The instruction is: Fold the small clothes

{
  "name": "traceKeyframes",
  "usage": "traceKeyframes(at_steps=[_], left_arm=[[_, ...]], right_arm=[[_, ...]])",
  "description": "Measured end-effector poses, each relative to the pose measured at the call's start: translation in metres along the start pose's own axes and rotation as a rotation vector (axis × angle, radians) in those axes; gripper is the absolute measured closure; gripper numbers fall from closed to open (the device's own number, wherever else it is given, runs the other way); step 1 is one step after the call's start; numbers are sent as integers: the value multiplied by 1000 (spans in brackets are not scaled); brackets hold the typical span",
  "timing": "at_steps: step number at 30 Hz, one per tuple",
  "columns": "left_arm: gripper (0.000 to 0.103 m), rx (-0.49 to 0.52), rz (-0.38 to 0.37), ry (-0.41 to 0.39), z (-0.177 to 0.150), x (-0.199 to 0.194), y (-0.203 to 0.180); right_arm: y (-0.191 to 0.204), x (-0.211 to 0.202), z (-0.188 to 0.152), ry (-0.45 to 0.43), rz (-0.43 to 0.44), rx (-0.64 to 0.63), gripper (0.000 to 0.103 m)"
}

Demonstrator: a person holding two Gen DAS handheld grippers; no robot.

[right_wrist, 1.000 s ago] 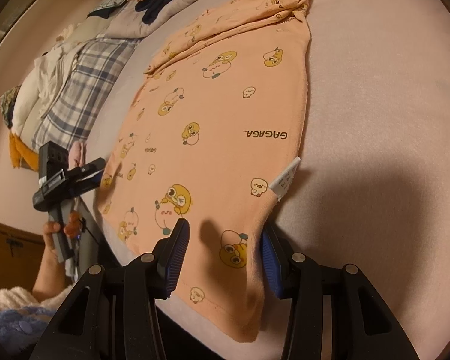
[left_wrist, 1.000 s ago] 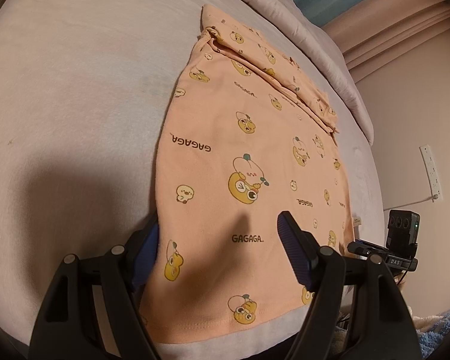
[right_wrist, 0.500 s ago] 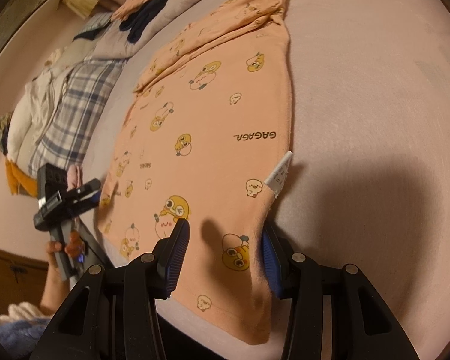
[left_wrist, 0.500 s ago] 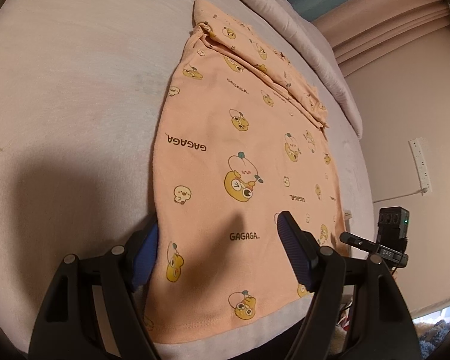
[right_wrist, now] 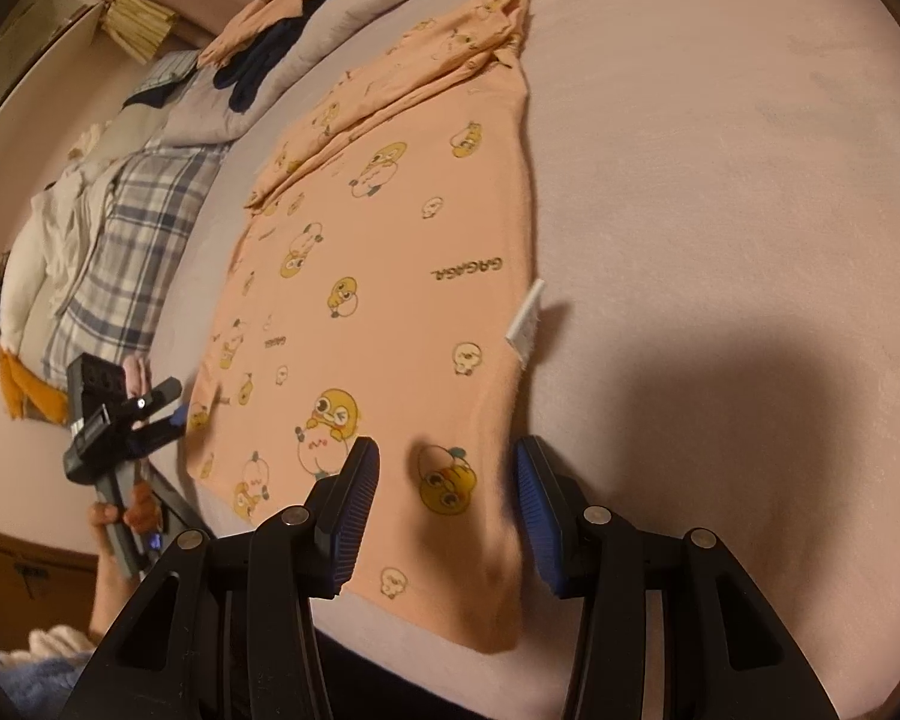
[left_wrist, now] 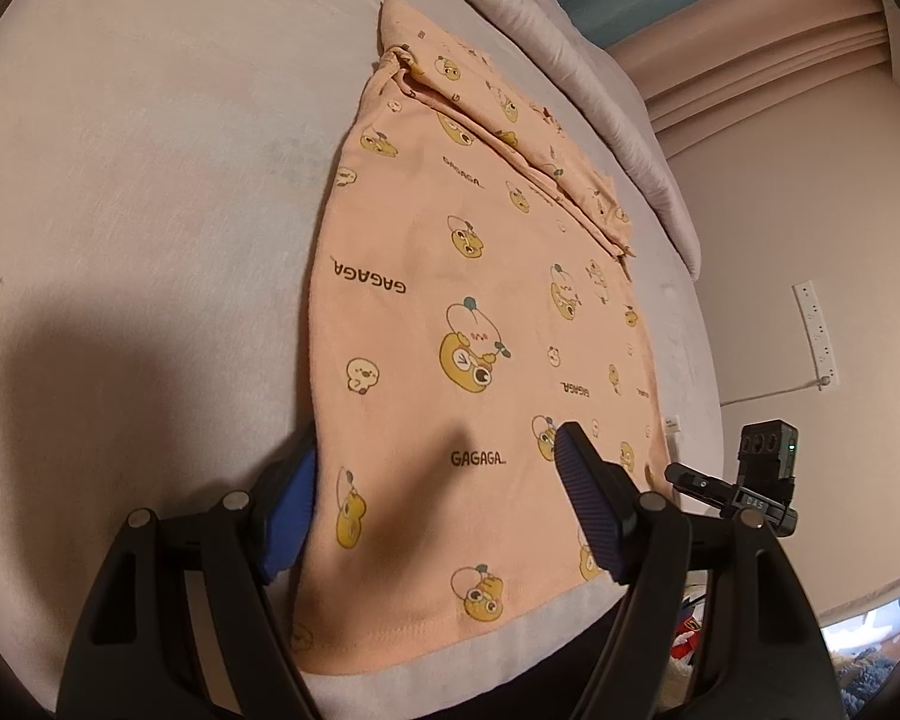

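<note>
Left wrist view shows one peach T-shirt (left_wrist: 480,312) printed with cartoon ducks and "GAGAGA", lying flat on the bed (left_wrist: 138,192), its hem toward the camera and its far end already turned in. The sleeves look folded across the top into a bunched band, so I judge the first folds done; the long body is still at full length, and at least one fold from hem to collar is left. The left hand-held gripper (left_wrist: 435,501) hovers over the hem's left corner with its jaws spread wide and nothing between them. Whether its left pad (left_wrist: 288,516) touches the cloth edge I cannot tell from this angle.

In the right wrist view the right hand-held gripper (right_wrist: 447,513) is likewise released, jaws apart, poised above the hem's right corner, just below the white care label (right_wrist: 525,324) that sticks out from the side seam. The same shirt fills the middle of that view.

Counted: one shirt being folded, two hand-held grippers, one care label. Beyond the shirt lie a plaid cloth (right_wrist: 132,246) and a small heap of other garments (right_wrist: 264,42), perhaps waiting their turn. A white power strip (left_wrist: 816,336) is on the wall.
</note>
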State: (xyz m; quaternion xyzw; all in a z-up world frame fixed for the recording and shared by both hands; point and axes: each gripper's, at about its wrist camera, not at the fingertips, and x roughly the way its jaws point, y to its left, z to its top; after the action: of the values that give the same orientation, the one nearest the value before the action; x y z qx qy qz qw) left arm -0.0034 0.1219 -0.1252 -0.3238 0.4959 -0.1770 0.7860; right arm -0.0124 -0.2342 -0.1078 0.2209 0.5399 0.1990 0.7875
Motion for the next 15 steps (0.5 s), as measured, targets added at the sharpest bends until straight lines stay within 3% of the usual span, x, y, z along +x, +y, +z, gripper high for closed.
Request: traceKeyframes(at_steps=[5,15], left_arm=[[29,-17,-57,8,-5,-6,8],[29,-24,-152,32,-20,-17,18]], right_arm=[[3,0,-6,6,4,-6,56],[-1,5,-12,48,114,22,56]])
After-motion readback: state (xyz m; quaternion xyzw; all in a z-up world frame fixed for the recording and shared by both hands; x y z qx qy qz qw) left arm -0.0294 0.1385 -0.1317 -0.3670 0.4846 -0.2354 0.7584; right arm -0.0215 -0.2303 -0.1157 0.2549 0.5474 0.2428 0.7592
